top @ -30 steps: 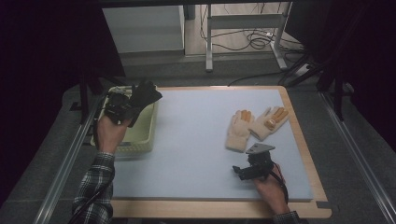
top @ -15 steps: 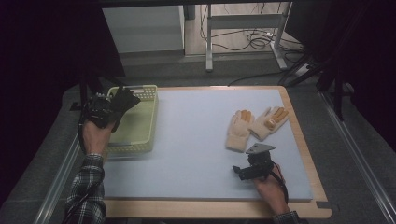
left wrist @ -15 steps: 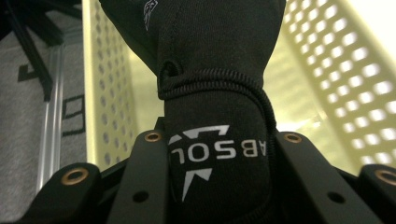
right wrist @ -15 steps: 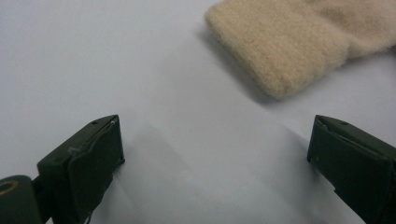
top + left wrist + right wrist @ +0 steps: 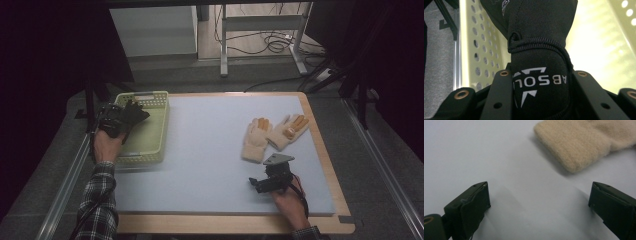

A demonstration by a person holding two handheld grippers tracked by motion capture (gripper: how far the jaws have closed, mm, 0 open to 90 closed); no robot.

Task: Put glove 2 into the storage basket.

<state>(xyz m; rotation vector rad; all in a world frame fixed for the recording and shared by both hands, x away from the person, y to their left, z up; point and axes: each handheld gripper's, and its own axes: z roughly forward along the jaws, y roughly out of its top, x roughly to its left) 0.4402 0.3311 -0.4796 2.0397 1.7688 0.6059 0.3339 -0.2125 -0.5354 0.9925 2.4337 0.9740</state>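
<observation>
The black glove [image 5: 541, 62] is pinched by its cuff between the jaws of the left gripper [image 5: 114, 122], which are clamped tight on the printed wrist band; the rest of the glove hangs ahead of the jaws, over the pale green basket [image 5: 150, 150] just below and beyond them. It looks like soft, stretchy fabric, light and limp, so it should sag and fold wherever it is let go; the thick stitched cuff is the firmest place to hold, and the grip there seems sound. Well away, the right gripper [image 5: 260, 184] rests low on the blue-grey mat [image 5: 200, 165] with its jaws wide apart and nothing between them. Just ahead of it and slightly to one side lie two cream knitted gloves [image 5: 272, 136], equally soft, best taken at the ribbed cuff nearest the jaws
</observation>
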